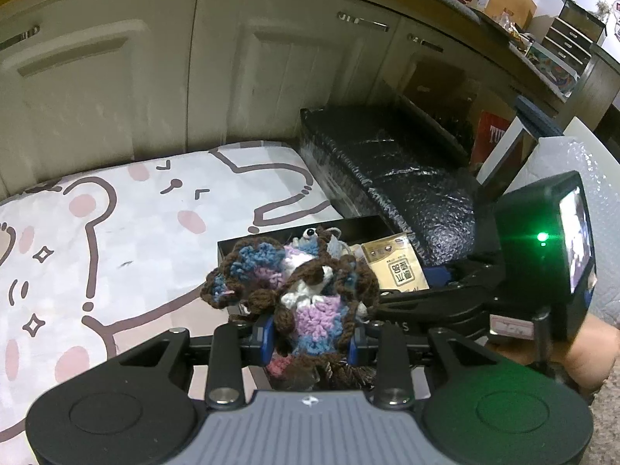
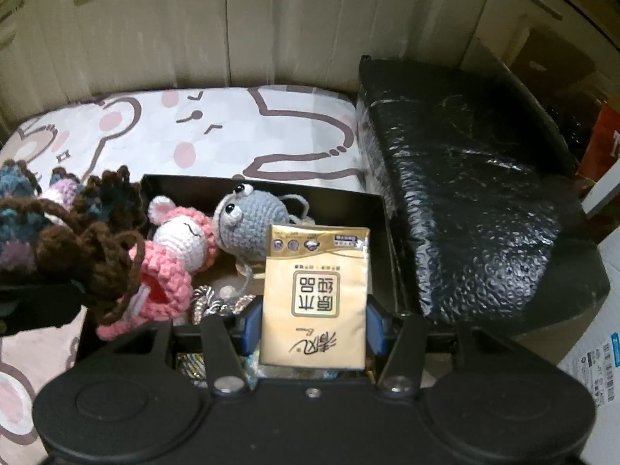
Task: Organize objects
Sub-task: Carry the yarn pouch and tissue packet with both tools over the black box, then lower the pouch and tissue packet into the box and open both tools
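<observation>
Black box [image 2: 381, 209], centre frame, already holds a pink crocheted doll [image 2: 174, 248] and a grey one [image 2: 252, 221]. Right gripper [image 2: 314, 319], clamped on a tissue pack [image 2: 316, 294], and left gripper [image 1: 310, 339], clamped on a brown crocheted toy [image 1: 298, 286], hover above it; both items remain undeposited.

Cream panelled cabinet doors [image 1: 128, 77] with metal handles [image 1: 362, 21] stand behind a cartoon-printed mat [image 1: 116, 240], beneath a cluttered countertop [image 1: 515, 35].

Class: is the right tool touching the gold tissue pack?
Touching: in the right wrist view, the right tool clamps the gold tissue pack, its blue pads pressed against both side edges.
</observation>
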Demonstrator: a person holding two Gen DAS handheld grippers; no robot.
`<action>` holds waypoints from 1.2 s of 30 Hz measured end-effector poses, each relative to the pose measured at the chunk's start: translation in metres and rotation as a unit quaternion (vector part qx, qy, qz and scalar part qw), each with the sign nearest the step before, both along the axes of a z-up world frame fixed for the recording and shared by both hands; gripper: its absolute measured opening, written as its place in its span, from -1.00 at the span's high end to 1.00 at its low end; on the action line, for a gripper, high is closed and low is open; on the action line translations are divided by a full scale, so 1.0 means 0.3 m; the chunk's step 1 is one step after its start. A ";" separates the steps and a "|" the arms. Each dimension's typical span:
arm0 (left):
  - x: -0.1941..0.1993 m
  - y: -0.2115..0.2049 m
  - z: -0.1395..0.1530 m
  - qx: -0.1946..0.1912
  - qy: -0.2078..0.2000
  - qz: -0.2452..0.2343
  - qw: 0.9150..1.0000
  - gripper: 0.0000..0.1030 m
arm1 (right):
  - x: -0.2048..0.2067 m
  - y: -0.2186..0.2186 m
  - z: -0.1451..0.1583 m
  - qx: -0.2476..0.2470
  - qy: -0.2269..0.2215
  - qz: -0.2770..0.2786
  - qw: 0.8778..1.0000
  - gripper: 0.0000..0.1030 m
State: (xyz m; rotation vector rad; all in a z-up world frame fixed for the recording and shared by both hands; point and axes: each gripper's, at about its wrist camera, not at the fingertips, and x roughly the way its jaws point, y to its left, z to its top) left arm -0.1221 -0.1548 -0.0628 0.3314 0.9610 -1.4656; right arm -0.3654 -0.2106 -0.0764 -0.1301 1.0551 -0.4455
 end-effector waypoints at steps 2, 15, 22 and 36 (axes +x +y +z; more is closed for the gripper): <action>0.001 -0.006 -0.006 0.003 0.001 0.001 1.000 0.33 | 0.005 -0.003 -0.002 -0.005 -0.007 -0.002 1.000 -0.24; -0.070 -0.048 -0.030 0.011 0.013 -0.024 1.000 0.33 | -0.055 -0.047 0.123 0.052 -0.070 -0.048 0.995 -0.08; -0.135 -0.081 -0.050 0.004 0.055 -0.042 0.998 0.33 | -0.104 -0.070 0.188 0.085 -0.113 -0.075 0.987 0.10; -0.148 -0.103 -0.074 0.017 0.065 -0.038 0.997 -0.01 | -0.124 -0.089 0.185 0.093 -0.104 -0.082 0.987 0.10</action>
